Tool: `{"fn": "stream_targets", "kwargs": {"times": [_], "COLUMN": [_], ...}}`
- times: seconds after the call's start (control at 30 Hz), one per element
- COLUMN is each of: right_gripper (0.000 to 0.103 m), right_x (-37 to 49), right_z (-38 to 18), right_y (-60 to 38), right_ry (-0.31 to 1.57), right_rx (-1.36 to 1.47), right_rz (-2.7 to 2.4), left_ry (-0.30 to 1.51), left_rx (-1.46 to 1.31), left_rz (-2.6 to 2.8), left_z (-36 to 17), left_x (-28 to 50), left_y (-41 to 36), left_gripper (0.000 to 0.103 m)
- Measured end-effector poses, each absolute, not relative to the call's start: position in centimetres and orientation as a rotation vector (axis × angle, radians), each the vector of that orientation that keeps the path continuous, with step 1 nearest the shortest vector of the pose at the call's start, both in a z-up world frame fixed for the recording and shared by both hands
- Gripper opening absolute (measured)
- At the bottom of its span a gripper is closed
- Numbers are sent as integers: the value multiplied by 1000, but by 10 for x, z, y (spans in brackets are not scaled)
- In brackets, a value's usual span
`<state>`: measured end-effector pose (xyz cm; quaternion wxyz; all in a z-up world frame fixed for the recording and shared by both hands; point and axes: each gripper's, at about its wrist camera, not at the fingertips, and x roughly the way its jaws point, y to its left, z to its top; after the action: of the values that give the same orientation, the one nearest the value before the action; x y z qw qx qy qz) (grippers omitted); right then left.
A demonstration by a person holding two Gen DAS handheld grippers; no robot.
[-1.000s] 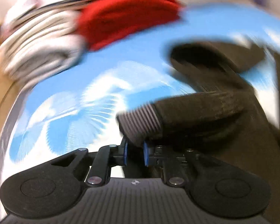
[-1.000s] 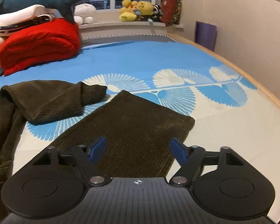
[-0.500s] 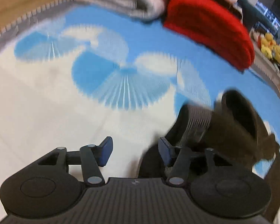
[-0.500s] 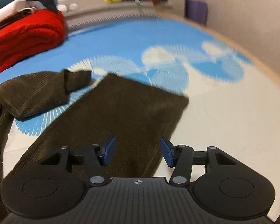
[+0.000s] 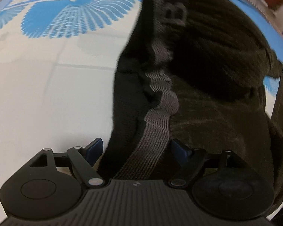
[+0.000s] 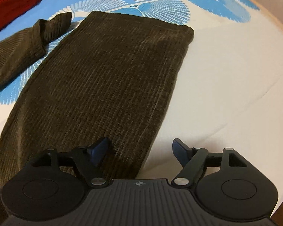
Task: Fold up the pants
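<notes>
The pants (image 6: 103, 79) lie spread on the bed (image 6: 226, 75), one leg stretching from under the right claw (image 6: 140, 149) toward the far side, its right edge running between the blue pads. In the left view the bunched waistband (image 5: 156, 116) rises straight out from between the left claw (image 5: 135, 149) pads. The fabric is dark olive-brown corduroy with a grey ribbed elastic band; the other leg lies folded over on the far left. Both claws stand spread wide, having just been opening, and the cloth sits between the pads without being pinched. A red blanket (image 6: 11, 1) lies far left.
</notes>
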<state>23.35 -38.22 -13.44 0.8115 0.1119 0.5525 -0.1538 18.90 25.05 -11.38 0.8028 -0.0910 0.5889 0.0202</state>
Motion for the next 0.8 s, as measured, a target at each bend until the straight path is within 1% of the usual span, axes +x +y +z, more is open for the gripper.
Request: {"fn": "stream_targets", "kwargs": {"times": [0.07, 0.13, 0.23, 0.3, 0.37, 0.4, 0.47, 0.57, 0.63, 0.7, 0.8], "right_gripper": [78, 78, 77, 68, 42, 38, 21, 13, 11, 10, 9], "right_x": [232, 231, 229, 230, 229, 228, 227, 225, 224, 222, 217], "right_z": [-133, -132, -131, -132, -128, -127, -125, -123, -122, -118, -114], "right_y": [-381, -384, -386, -386, -382, -380, -376, -374, -375, -378, -382], "right_ry": [1177, 1171, 1171, 1161, 1140, 1132, 1124, 1115, 1107, 1089, 1069], "right_rx": [245, 260, 258, 246, 240, 236, 220, 205, 213, 225, 207], "right_rz": [-348, -372, -374, -362, -338, -321, -301, -285, -280, -285, -325], "left_ry": [1268, 1259, 1251, 1245, 1239, 1235, 1227, 1221, 1216, 1211, 1207], "left_rx": [-132, -83, -56, -55, -46, -32, -6, 17, 20, 20, 6], "left_rz": [27, 19, 15, 13, 10, 7, -2, -10, -13, -11, -8], "left_z": [-116, -117, -115, -111, -106, -104, -101, -94, -89, -85, -81], "left_x": [188, 185, 180, 175, 171, 168, 163, 156, 153, 151, 148], "left_y": [241, 234, 230, 229, 226, 224, 221, 216, 217, 217, 222], "left_gripper": [83, 80, 73, 63, 57, 54, 49, 41, 37, 32, 31]}}
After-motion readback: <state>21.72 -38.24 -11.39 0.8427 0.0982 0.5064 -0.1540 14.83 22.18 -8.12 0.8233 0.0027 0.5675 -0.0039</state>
